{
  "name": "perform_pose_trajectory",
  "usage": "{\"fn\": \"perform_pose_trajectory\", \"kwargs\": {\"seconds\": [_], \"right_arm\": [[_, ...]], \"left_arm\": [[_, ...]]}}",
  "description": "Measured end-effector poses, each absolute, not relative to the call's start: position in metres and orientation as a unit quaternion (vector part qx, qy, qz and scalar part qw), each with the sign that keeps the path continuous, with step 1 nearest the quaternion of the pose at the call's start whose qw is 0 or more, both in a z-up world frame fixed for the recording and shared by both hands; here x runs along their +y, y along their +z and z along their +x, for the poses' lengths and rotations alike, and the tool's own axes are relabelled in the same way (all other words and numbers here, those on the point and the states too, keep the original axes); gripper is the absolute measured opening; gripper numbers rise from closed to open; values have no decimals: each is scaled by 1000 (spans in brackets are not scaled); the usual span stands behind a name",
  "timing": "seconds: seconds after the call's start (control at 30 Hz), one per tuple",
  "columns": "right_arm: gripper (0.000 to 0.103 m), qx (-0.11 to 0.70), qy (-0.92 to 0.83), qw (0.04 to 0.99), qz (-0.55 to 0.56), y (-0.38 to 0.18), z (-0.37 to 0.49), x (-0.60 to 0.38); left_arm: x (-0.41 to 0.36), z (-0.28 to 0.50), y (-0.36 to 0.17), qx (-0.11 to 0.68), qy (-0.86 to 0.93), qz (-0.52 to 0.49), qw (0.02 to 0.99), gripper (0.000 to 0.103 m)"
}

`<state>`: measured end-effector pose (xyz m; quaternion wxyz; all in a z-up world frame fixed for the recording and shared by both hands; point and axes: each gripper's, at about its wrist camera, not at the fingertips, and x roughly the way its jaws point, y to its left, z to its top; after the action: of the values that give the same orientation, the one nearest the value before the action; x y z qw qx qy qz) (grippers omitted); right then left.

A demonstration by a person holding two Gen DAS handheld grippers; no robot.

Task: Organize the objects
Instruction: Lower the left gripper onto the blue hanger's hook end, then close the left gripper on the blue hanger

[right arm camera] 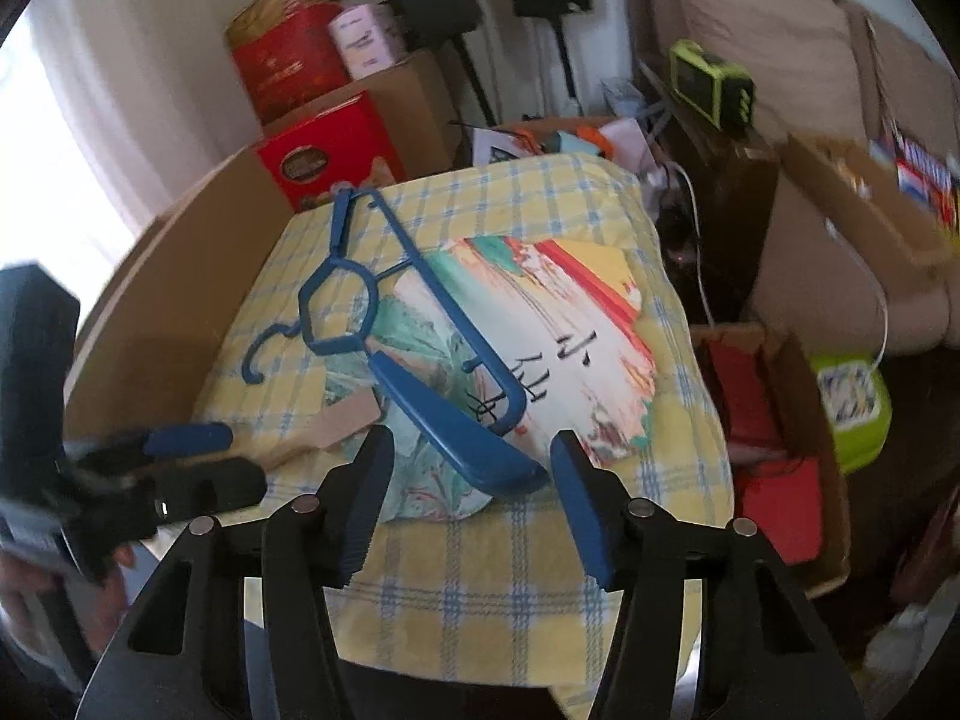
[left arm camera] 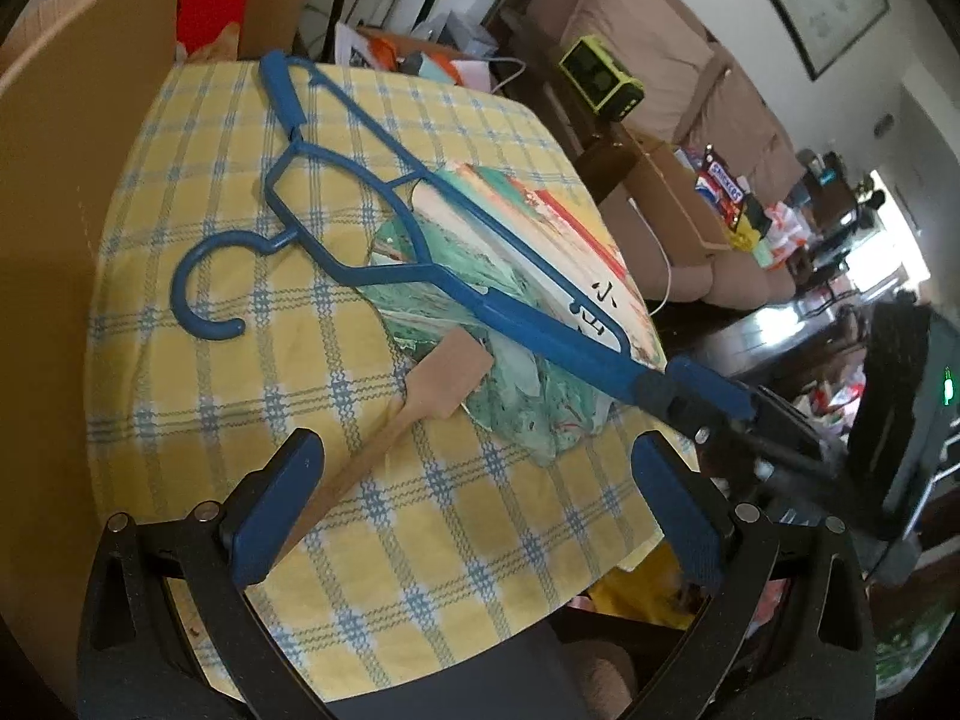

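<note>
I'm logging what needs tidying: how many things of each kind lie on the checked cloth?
Hanger: 1
Book: 1
Green bag: 1
Spatula: 1
Total: 4, all on the cloth; the hanger also lies across the book and bag.

The left gripper [left arm camera: 477,504] hangs low over the surface [left arm camera: 180,408] with its jaws spread wide, nothing between them. A yellow-and-blue checked cloth [left arm camera: 468,540] covers the top. On it lies a blue hanger [left arm camera: 336,180], hook toward the cardboard box [left arm camera: 54,192] at the left, its long arm crossing a book [left arm camera: 558,240] and a crumpled green bag [left arm camera: 510,384] — the far end sits at the right gripper [left arm camera: 708,402], though whether it is clamped there I cannot tell. A wooden spatula [left arm camera: 420,402] rests blade-up against the bag, handle running toward the left finger [left arm camera: 276,510].
</note>
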<state>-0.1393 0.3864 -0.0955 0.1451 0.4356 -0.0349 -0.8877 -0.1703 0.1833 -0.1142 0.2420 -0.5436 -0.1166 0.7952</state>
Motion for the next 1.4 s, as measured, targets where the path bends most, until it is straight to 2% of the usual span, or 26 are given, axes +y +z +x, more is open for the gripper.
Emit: {"fn": "perform_pose_trajectory", "kwargs": {"seconds": [0.03,0.1,0.17,0.27,0.4,0.47,0.57,0.73,0.9,0.97,1.03,1.07,1.13,1.27,1.4], "right_arm": [[47,-20,-889,144,434,-97,-140,383],[28,4,-888,144,436,-102,-140,377],[23,2,-882,155,445,-107,-141,376],[24,-9,-877,168,451,-111,-139,375],[36,-22,-871,180,456,-115,-139,373],[38,-20,-870,178,459,-117,-141,370],[38,-7,-866,180,466,-121,-140,360],[30,0,-867,190,460,-120,-136,347],[26,-25,-867,215,449,-112,-127,336],[24,-34,-866,223,446,-109,-125,333],[24,-35,-866,232,441,-105,-122,328],[23,-33,-866,236,440,-103,-120,324],[22,-25,-866,239,440,-101,-118,318],[21,-25,-869,241,431,-98,-117,313],[21,-23,-870,245,426,-92,-117,312]], "left_arm": [[184,-173,-115,-120,793,-546,242,102],[185,-178,-118,-127,789,-550,242,102],[185,-183,-121,-135,783,-556,244,102],[187,-190,-127,-148,772,-567,245,102],[190,-195,-135,-151,766,-578,239,101],[191,-197,-138,-152,763,-581,237,101],[193,-197,-138,-152,764,-581,236,101],[192,-200,-138,-166,758,-584,239,101],[188,-204,-140,-192,748,-588,242,100],[186,-205,-139,-204,743,-588,245,92],[183,-205,-138,-212,743,-584,247,74],[183,-205,-136,-208,747,-582,246,69],[183,-204,-132,-200,756,-574,244,50],[181,-201,-124,-185,771,-563,233,35],[178,-197,-119,-190,777,-551,236,36]]}}
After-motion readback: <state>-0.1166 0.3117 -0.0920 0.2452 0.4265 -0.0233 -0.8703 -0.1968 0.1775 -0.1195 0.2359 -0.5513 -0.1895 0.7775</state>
